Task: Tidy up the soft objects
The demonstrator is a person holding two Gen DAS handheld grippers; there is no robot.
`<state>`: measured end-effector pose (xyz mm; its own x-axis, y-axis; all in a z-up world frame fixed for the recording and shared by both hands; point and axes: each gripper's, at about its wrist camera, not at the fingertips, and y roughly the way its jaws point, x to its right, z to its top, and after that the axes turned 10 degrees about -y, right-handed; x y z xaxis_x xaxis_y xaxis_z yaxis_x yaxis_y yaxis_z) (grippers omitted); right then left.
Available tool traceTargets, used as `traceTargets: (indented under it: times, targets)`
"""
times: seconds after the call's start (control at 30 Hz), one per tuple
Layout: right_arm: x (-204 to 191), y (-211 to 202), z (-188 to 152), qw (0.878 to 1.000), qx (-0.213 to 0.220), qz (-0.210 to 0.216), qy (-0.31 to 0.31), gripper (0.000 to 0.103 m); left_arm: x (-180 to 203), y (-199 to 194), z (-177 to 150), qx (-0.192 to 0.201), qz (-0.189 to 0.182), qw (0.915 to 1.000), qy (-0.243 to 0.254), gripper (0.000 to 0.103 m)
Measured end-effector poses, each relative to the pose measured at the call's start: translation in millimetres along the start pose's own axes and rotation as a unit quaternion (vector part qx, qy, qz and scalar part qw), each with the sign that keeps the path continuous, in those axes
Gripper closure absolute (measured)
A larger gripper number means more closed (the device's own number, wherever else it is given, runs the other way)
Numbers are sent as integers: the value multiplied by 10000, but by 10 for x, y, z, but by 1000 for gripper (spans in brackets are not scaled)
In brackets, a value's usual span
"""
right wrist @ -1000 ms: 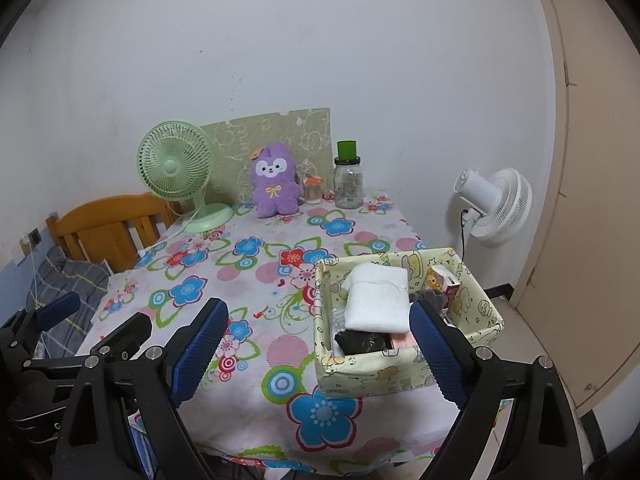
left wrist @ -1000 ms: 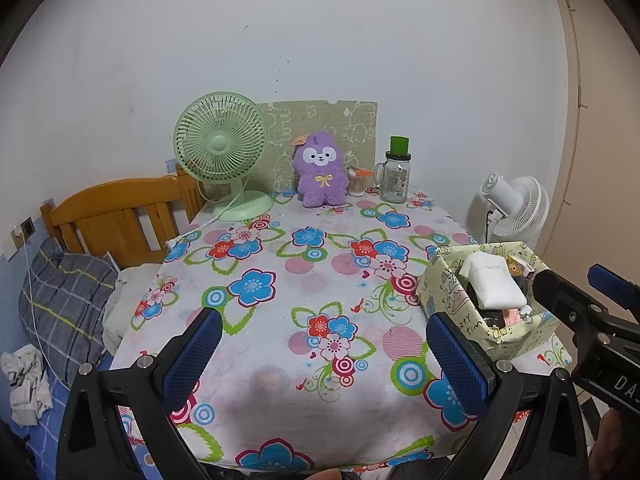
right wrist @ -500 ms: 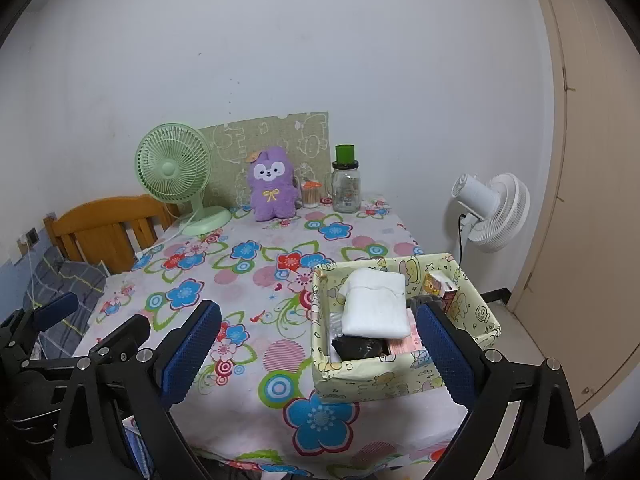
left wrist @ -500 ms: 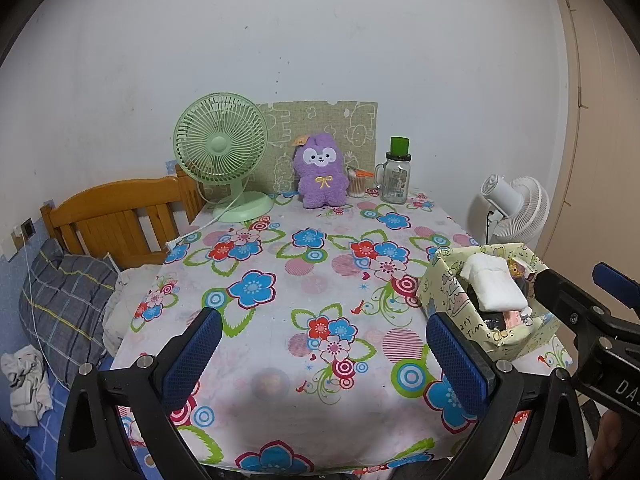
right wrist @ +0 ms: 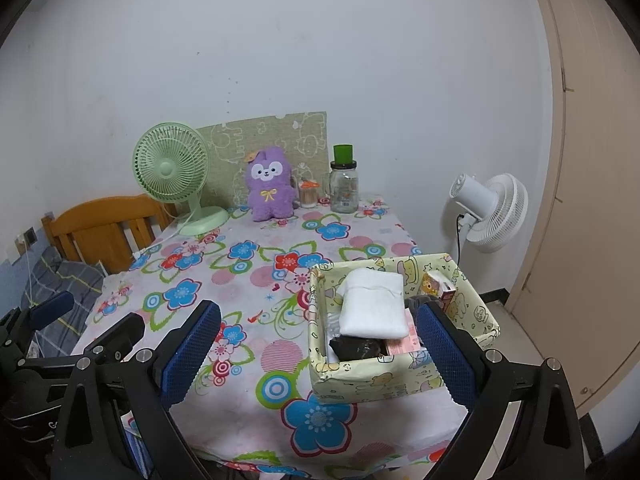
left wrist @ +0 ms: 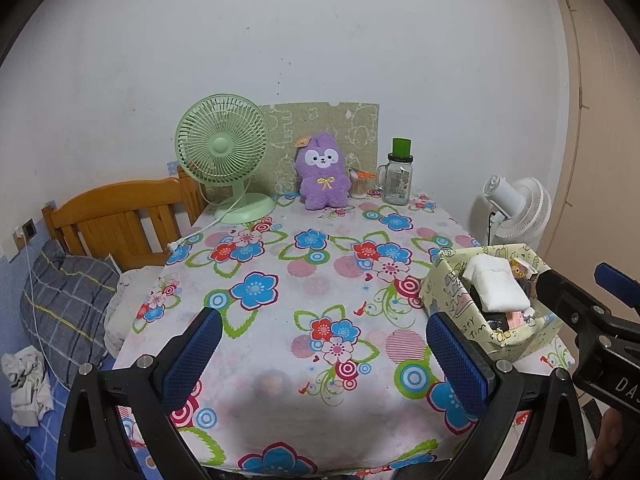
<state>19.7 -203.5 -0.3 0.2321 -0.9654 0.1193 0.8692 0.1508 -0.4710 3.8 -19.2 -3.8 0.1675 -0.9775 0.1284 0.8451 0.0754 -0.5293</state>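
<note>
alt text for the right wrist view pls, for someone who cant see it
The open right gripper hovers over the near edge of a flower-print table, empty, with a patterned fabric box just ahead holding a folded white towel on top of other items. At the far edge stand a green fan, a purple plush toy and a glass jar.

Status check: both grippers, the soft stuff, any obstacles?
Left gripper open, empty. Right gripper open, empty. White towel in box; purple plush still out. Nothing blocking.

The flowered table [left wrist: 280, 280] is viewed from its near edge by both wrist cameras, tilted slightly downward toward the far wall; the right view is set nearer the box [right wrist: 400, 376]; the purple plush [left wrist: 322, 176] is shared.
</note>
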Motion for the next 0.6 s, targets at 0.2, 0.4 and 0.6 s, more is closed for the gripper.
traceTargets:
  times: [0.2, 0.4, 0.6]
  targets:
    - [-1, -4, 0, 10000, 6, -10, 7, 3, 0, 1, -6, 7, -7, 10000, 5, 0]
    - [10, -3, 1, 10000, 11, -11, 22, 3, 3, 4, -2, -3, -10, 10000, 1, 0]
    - [18, -4, -1, 10000, 19, -14, 14, 3, 1, -2, 1, -6, -15, 10000, 15, 0]
